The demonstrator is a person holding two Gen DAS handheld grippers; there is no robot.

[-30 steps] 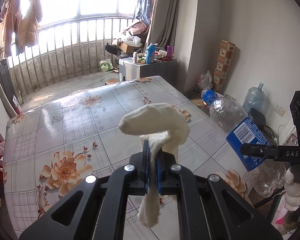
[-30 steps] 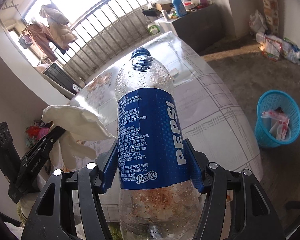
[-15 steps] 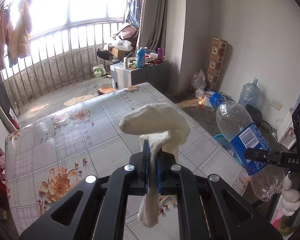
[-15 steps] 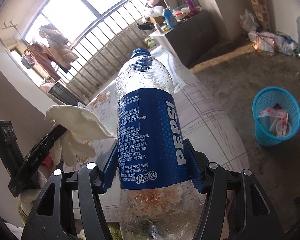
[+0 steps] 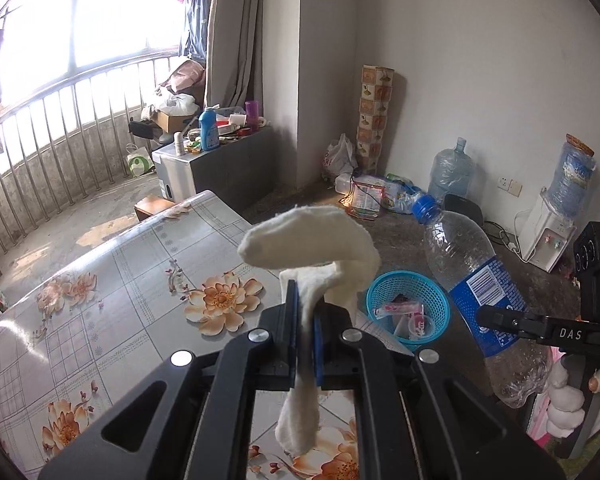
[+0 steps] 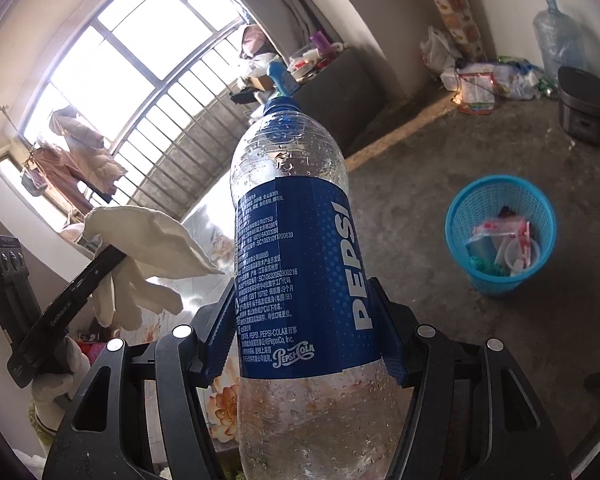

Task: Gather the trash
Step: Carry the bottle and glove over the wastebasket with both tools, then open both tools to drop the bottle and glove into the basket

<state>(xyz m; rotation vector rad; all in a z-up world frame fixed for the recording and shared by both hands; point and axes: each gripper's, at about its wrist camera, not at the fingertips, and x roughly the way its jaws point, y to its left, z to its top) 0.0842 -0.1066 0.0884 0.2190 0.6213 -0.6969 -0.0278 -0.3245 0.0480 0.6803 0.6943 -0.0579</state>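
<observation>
Pepsi bottle (image 6: pixel 300 264): clear, ribbed plastic, droplets inside, glossy blue label, blue cap; empty as far as visible. It is held clenched between the blue pads of the right gripper (image 6: pixel 300 320), neck pointing away, in the air beside the table, not yet over the bin.

White cloth (image 5: pixel 312 264): soft, fuzzy, limp fabric, folded over itself and drooping on both sides. The left gripper (image 5: pixel 304 320) is pinched tight on it, above the table edge.

Blue basket (image 6: pixel 500 236): plastic mesh, round, tapered, standing on the concrete floor well apart from both grippers. It already holds wrappers and a small clear cup.

Judgement: both items picked up; carrying is under way; dropping each into the basket remains.

Table (image 5: pixel 120 272): glossy floral-print cover over a grid pattern, nothing else seen on its visible part.
</observation>
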